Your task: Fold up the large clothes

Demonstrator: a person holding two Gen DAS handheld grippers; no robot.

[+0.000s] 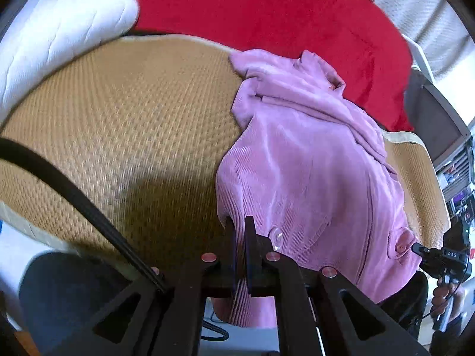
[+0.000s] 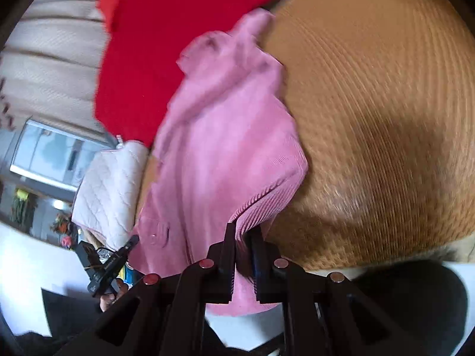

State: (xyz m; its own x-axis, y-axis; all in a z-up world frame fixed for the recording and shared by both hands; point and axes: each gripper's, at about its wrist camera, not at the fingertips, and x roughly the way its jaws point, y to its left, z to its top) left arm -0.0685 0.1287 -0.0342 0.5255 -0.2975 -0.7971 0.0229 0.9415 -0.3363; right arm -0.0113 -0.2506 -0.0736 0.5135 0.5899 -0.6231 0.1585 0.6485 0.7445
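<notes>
Pink corduroy jacket (image 1: pixel 311 154) ran lengthwise away from fingers over woven mat (image 1: pixel 124 112); left gripper (image 1: pixel 240 225) and right gripper (image 2: pixel 244 234) each pinched near ribbed hem, apparently opposite corners.

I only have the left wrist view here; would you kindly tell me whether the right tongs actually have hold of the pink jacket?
Observer: Yes, the right tongs are shut on the ribbed hem of the pink jacket.
Operator: Thank you. Is it only a thin edge, or is there more cloth in the bite?
Observer: More. The cloth runs through between the tongs and hangs out below them, off the near edge of the woven mat.
</notes>
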